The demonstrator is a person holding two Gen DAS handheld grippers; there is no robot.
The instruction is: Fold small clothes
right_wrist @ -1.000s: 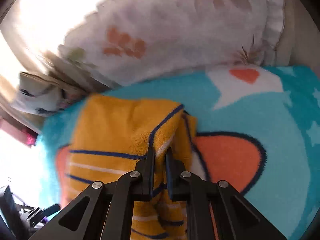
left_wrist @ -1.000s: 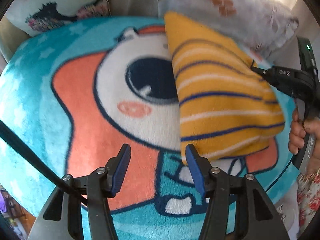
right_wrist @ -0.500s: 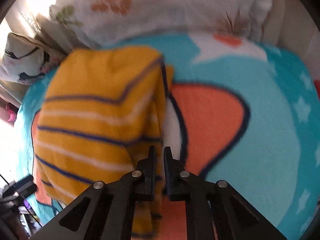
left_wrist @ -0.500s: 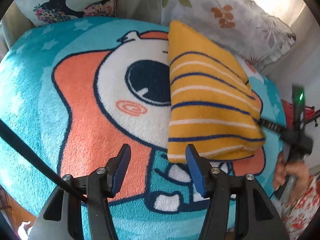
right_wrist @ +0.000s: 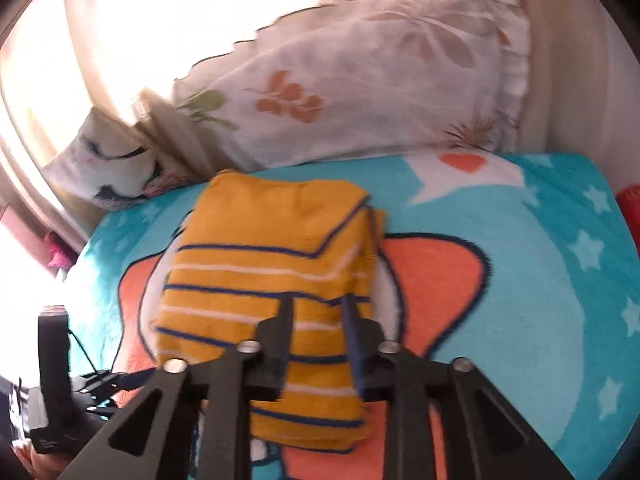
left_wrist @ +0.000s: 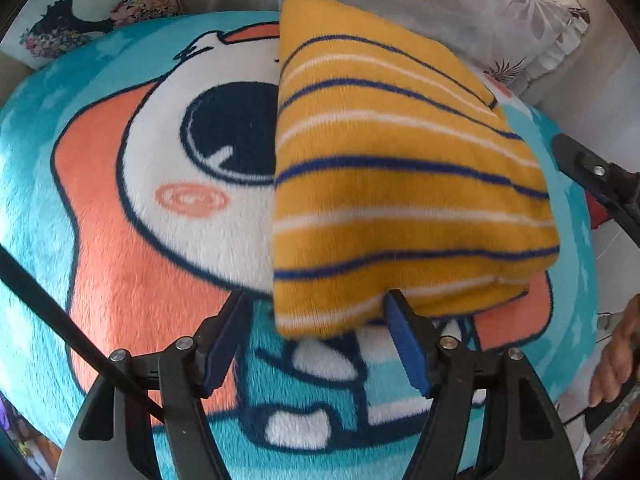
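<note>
Black right tongs (right_wrist: 316, 308) just opening, above folded garment (right_wrist: 268, 280)

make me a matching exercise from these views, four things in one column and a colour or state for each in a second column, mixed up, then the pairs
Column one:
1. folded garment
2. blanket
3. left tool
4. pillow

Column two:
A. turquoise, with a cartoon figure in orange and white
B. white, with leaf prints
C. open, nothing between its blue pads
D. yellow, with navy and white stripes

Pairs: 1-D, 2-A, 3-C, 4-B
</note>
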